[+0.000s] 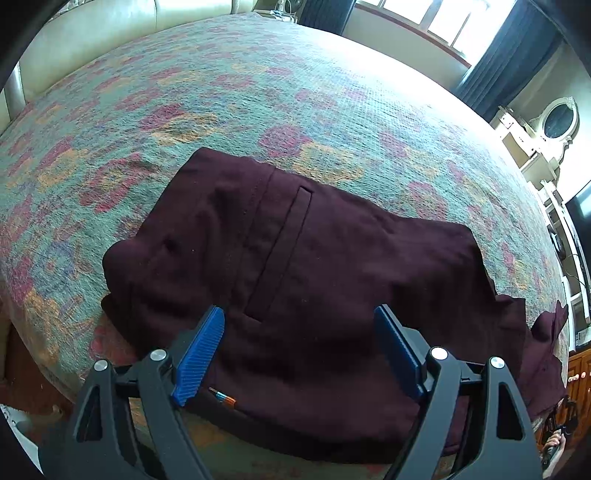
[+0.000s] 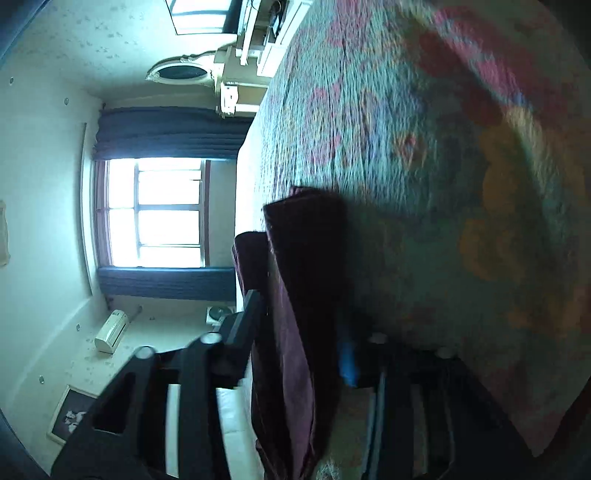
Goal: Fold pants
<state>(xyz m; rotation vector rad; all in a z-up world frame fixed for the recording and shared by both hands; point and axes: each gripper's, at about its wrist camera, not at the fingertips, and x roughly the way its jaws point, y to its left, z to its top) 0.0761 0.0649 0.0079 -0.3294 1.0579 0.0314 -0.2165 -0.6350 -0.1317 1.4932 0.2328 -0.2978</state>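
Hovering wide open over the maroon pants [image 1: 295, 277], left gripper [image 1: 299, 332]; right gripper [image 2: 295, 325] clamps their fabric

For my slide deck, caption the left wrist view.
Open left gripper hovers over folded maroon pants on a floral bedspread.

The pants [image 1: 295, 280] lie on the bed [image 1: 258, 92], filling the lower centre of the left wrist frame — window [image 1: 443, 22] at upper right, headboard [image 1: 110, 26] at upper left. In the right wrist frame the pants [image 2: 295, 295] hang at centre — window [image 2: 162, 210] left, bed [image 2: 443, 184] right.
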